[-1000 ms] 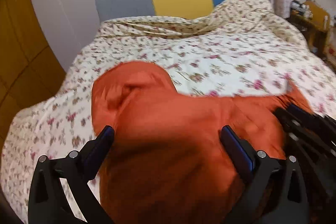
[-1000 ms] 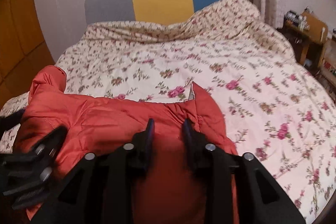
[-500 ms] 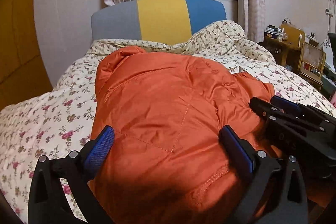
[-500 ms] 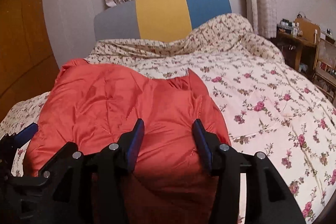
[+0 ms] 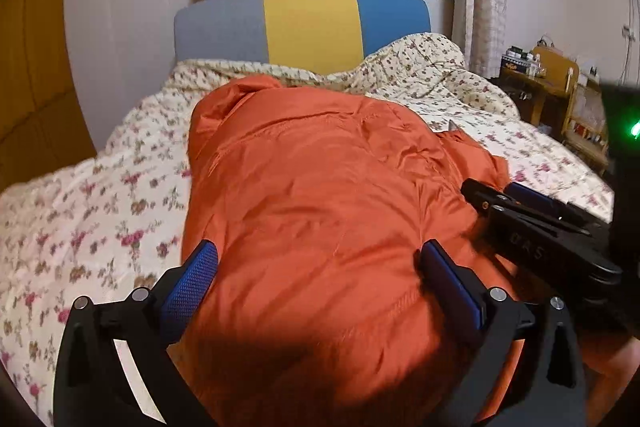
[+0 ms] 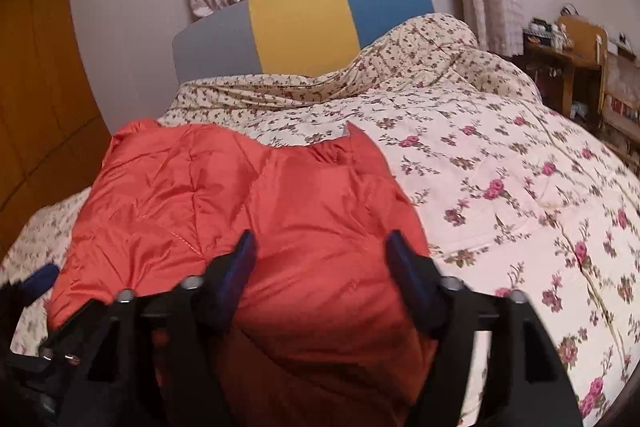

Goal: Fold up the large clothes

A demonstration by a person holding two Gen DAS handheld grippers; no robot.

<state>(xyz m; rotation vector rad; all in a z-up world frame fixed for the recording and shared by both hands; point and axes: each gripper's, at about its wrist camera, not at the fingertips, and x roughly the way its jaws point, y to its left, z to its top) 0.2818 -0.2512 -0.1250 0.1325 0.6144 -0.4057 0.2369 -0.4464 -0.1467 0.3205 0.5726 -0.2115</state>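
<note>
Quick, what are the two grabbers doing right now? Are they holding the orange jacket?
Left gripper: open, above the orange jacket, not gripping it.
Right gripper: jaws opening, jacket below, not gripped.

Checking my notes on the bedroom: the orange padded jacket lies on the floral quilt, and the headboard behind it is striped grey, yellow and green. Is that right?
One detail is off. The headboard is striped grey, yellow and blue, not green, as the right wrist view shows. The rest holds: the orange padded jacket lies on the floral quilt.

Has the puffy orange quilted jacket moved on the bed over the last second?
Yes. The puffy orange quilted jacket has spread up the floral bedspread toward the grey, yellow and blue headboard, nearly reaching it in the left wrist view.
</note>
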